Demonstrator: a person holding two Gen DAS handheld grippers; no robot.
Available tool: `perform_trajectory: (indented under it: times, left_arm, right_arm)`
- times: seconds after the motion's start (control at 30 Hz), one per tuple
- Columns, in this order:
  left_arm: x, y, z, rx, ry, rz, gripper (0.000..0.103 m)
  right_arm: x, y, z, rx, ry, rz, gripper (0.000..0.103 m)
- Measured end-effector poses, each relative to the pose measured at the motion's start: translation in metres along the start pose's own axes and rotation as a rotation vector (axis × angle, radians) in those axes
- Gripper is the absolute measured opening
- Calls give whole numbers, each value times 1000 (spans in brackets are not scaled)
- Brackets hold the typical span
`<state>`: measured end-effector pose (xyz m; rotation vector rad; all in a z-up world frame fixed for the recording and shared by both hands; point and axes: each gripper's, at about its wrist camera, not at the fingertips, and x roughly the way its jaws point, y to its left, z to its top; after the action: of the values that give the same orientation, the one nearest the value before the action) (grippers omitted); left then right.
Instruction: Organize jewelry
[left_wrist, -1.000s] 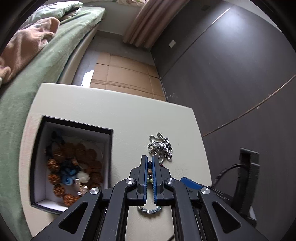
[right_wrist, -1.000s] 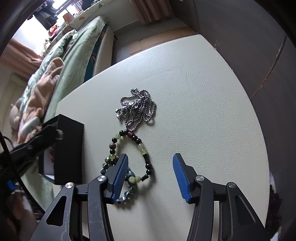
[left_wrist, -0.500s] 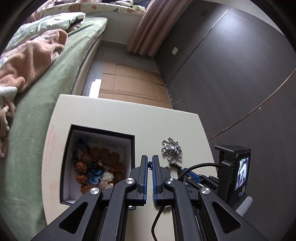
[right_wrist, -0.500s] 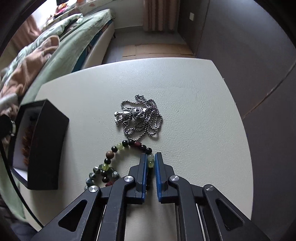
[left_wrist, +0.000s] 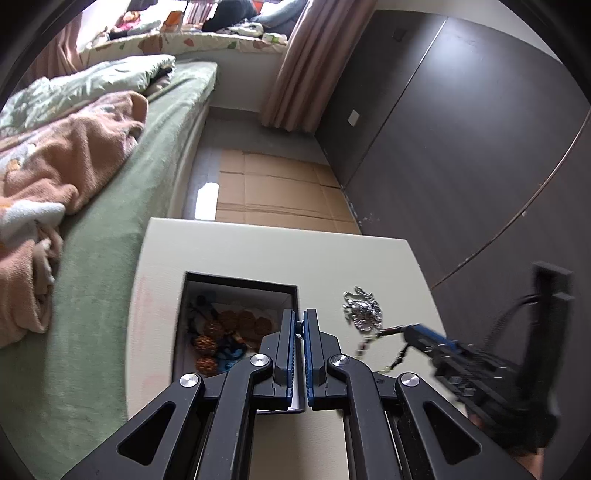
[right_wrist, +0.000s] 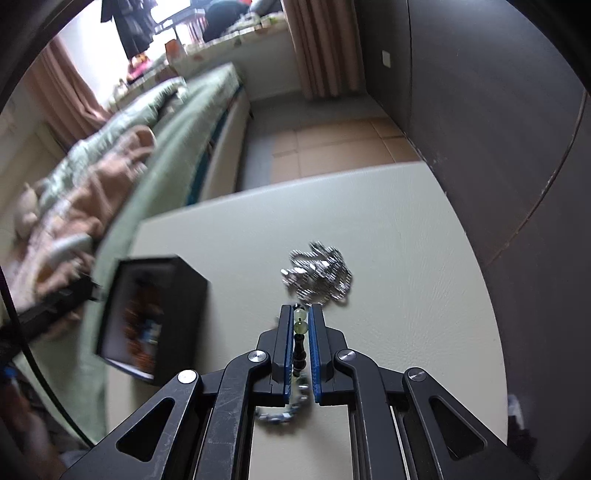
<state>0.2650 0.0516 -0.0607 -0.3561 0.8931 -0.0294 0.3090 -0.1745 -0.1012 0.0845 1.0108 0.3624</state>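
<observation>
My right gripper (right_wrist: 300, 314) is shut on a bead bracelet (right_wrist: 300, 320) of green and dark beads; the strand hangs off the table from between the blue pads. In the left wrist view the right gripper (left_wrist: 410, 328) holds the dangling bracelet (left_wrist: 373, 341) just right of a silver chain necklace (left_wrist: 362, 308). The same silver chain (right_wrist: 317, 275) lies bunched on the pale table beyond the right fingertips. My left gripper (left_wrist: 299, 317) is shut with nothing in it, above the right wall of the open black jewelry box (left_wrist: 240, 284), which holds brown beads and blue pieces. The box (right_wrist: 184, 280) sits at the left.
The pale table (left_wrist: 258, 251) ends close to a bed with green sheet (left_wrist: 110, 229) and peach blanket on the left. A dark wall (left_wrist: 461, 166) runs along the right. Cardboard sheets (left_wrist: 273, 192) cover the floor beyond the table.
The right gripper closed on the bead bracelet and lifted it off the table. The left gripper rose and pulled back, staying shut, now over the box's right wall.
</observation>
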Motion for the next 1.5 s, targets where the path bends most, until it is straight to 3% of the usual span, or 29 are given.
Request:
perform_trajectory:
  times: [0.3, 0.5, 0.73, 0.93, 1.1, 1.27, 1.4, 1.47, 1.5]
  left_arm:
    - [-20, 7, 0, 37, -79, 61, 4]
    - [-36, 12, 0, 67, -156, 109, 4]
    - [-44, 23, -1, 77, -191, 128, 4]
    - [-35, 37, -2, 57, -144, 102, 4]
    - [-17, 54, 1, -28, -54, -15, 4]
    - [-8, 66, 3, -98, 3, -41, 6]
    - [-13, 78, 5, -155, -12, -88, 20]
    - [-15, 83, 6, -175, -19, -104, 34]
    - [-17, 85, 6, -185, -26, -103, 48]
  right_arm:
    - [-41, 31, 7, 23, -129, 155, 9]
    - [-48, 46, 8, 41, -164, 264, 9]
    - [-42, 67, 11, 31, -176, 355, 9]
    - [-27, 83, 13, 28, -166, 408, 9]
    - [-14, 91, 15, 30, -148, 404, 9]
    - [-5, 94, 16, 29, -134, 400, 9]
    - [0, 96, 15, 28, -122, 396, 9]
    - [2, 97, 14, 28, -116, 398, 9]
    - [4, 97, 14, 28, -113, 398, 9]
